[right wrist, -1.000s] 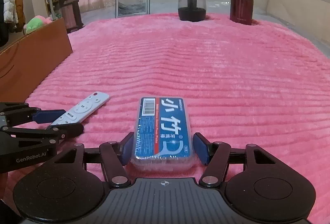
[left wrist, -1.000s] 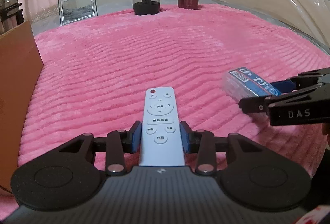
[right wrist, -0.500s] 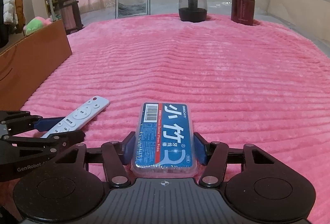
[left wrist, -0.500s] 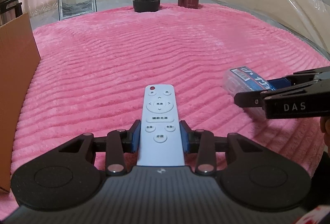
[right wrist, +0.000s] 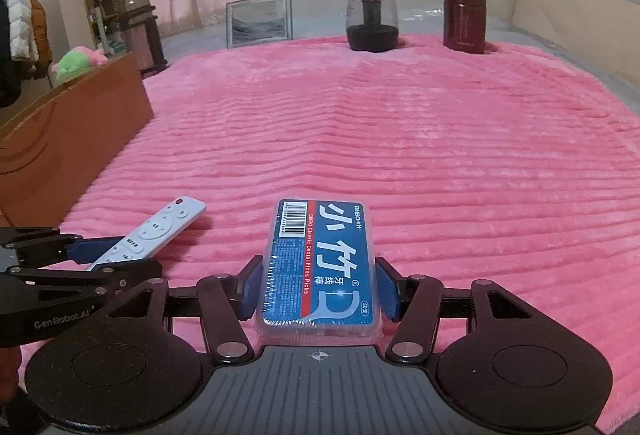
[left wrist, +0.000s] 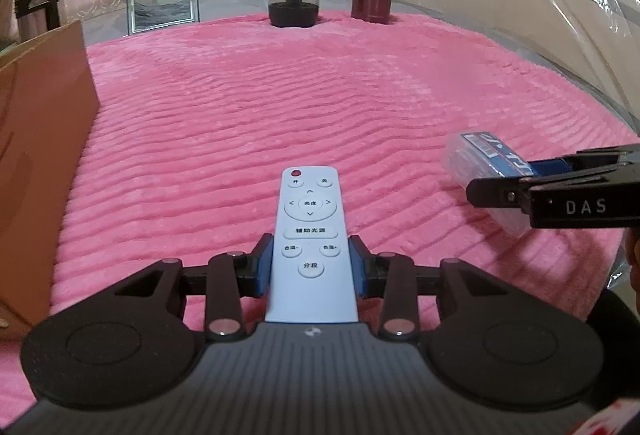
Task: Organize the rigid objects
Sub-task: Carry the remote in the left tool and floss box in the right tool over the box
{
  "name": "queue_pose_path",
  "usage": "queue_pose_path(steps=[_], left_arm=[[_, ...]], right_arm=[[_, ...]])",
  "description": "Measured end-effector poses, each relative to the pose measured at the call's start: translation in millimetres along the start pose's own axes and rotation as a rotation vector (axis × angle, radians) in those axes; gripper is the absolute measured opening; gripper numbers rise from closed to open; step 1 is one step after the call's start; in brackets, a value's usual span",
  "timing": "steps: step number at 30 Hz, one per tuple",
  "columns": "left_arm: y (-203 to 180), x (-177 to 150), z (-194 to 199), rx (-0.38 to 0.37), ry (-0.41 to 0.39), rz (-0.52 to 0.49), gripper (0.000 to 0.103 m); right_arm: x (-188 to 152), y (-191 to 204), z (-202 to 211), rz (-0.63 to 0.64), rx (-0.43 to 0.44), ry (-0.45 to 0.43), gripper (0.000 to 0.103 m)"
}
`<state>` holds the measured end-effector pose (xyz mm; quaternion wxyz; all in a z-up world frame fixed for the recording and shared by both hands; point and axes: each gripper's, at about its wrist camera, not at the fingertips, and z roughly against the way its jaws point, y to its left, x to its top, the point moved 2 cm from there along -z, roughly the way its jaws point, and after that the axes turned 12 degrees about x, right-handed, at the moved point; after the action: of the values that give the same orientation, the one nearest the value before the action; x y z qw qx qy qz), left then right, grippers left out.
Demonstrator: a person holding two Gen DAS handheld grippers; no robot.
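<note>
On pink blanket (left wrist: pixel 280 107): left hand-held gripper (left wrist: pixel 311 267) clamps one remote (left wrist: pixel 311 235); right hand-held gripper (right wrist: pixel 318 291) clamps one floss box (right wrist: pixel 320 263).

Remote (left wrist: pixel 311 235) lies left of floss box (right wrist: pixel 320 267) on blanket (right wrist: pixel 440 155); cardboard box (right wrist: pixel 60 139) at left edge; kettle (right wrist: pixel 372 19) and canister (right wrist: pixel 464 18) behind.

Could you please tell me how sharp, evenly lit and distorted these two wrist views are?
Left wrist view: remote sharp, soft indoor light, blanket edges bowed by the fisheye, dark corners. Right wrist view: floss box print readable, slight glare near its lower end, the same bowing.
</note>
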<state>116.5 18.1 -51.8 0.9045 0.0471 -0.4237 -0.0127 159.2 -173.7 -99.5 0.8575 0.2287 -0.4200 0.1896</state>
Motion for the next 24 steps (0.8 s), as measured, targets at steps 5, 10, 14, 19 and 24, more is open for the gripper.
queue_pose_path(steps=[5,10,14,19,24], left_arm=[[11,4,25,0.004,-0.017,0.017,0.033],[27,10,56,0.018,-0.047,0.031,0.033],[44,14,83,0.032,-0.067,0.051,0.033],[68,15,116,0.055,-0.093,0.073,0.033],[95,14,144,0.089,-0.113,0.102,0.033]], right_arm=[[3,20,15,-0.009,0.028,-0.015,0.054],[10,47,29,0.005,0.056,-0.034,0.054],[17,72,40,0.033,0.084,-0.047,0.054],[24,104,50,0.073,0.127,-0.057,0.054],[34,134,47,0.105,0.181,-0.059,0.054]])
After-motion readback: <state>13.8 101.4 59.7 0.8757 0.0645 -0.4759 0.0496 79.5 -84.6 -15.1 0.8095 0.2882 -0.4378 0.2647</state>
